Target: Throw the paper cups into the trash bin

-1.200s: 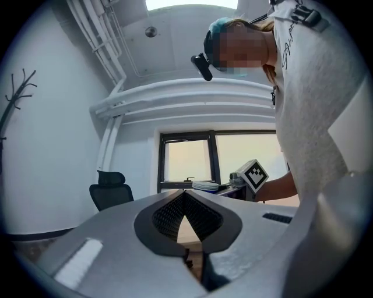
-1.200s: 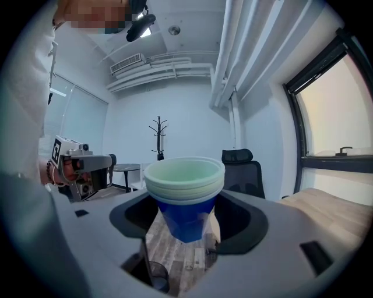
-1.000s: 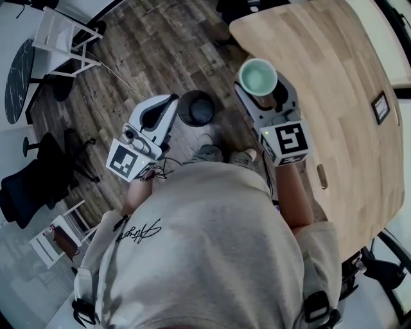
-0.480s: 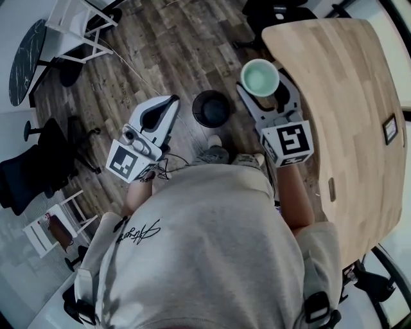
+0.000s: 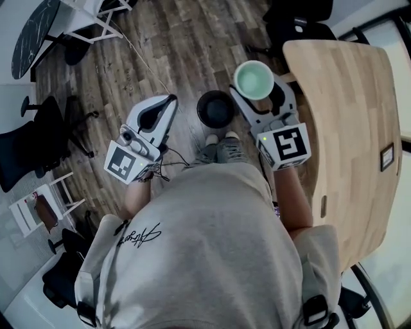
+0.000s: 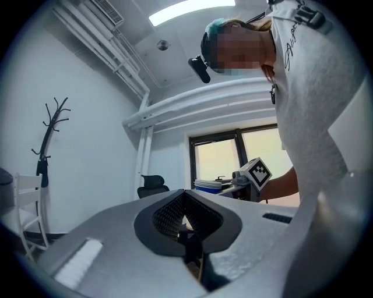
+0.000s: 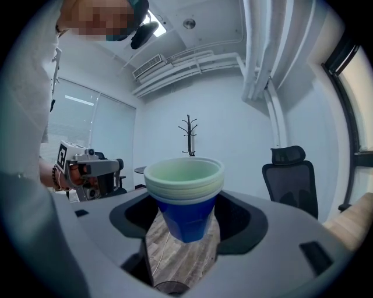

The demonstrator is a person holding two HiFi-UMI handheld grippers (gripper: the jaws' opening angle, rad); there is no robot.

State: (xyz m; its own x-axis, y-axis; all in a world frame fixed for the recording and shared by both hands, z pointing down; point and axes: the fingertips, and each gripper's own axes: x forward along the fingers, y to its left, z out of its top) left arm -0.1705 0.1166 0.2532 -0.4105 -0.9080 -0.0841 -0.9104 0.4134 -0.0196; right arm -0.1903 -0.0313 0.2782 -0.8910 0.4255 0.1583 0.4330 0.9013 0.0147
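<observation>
A stack of blue paper cups with a pale green inside stands upright between the jaws of my right gripper, which is shut on it. In the right gripper view the cups fill the middle, clamped by the right gripper. The round black trash bin stands on the wood floor just left of the cups, and its rim shows below them. My left gripper hovers left of the bin. Its jaws meet with nothing in them, and the left gripper points upward.
A light wooden table lies to the right, its edge close to my right arm. Black office chairs and white furniture stand on the floor to the left and far side. The person's feet are beside the bin.
The cups have moved off the tabletop and now hang over the floor beside the bin. The table has slid right in the view. The left gripper stays shut and keeps its place.
</observation>
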